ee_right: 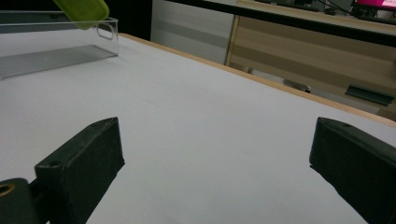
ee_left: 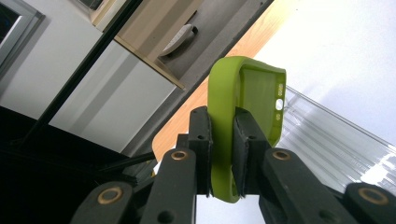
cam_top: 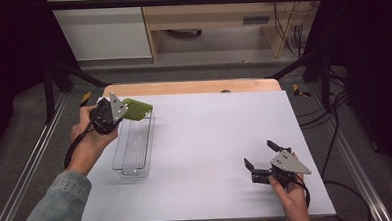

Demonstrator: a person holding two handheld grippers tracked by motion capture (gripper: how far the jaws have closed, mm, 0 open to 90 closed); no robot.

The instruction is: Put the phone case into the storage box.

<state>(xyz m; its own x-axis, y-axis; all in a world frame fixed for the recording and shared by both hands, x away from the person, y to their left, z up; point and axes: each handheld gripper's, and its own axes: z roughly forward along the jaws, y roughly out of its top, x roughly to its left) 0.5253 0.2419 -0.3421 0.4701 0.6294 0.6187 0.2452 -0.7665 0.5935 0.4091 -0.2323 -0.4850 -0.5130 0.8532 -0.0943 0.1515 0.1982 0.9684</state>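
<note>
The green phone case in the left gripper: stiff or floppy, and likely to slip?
The green phone case is probably flexible yet self-supporting: clamped by one side wall in the left gripper, its free end stands without drooping. It looks thin and hollow, so likely light. The matte, rubbery-looking surface suggests little slipping over the clear bin.

Both grippers, left gripper (cam_top: 121,109) and right gripper (cam_top: 258,154), are black with brass-coloured pivot pins, grey three-cornered top plates and trailing black cables. The left forearm wears a blue denim sleeve (cam_top: 55,206).
</note>
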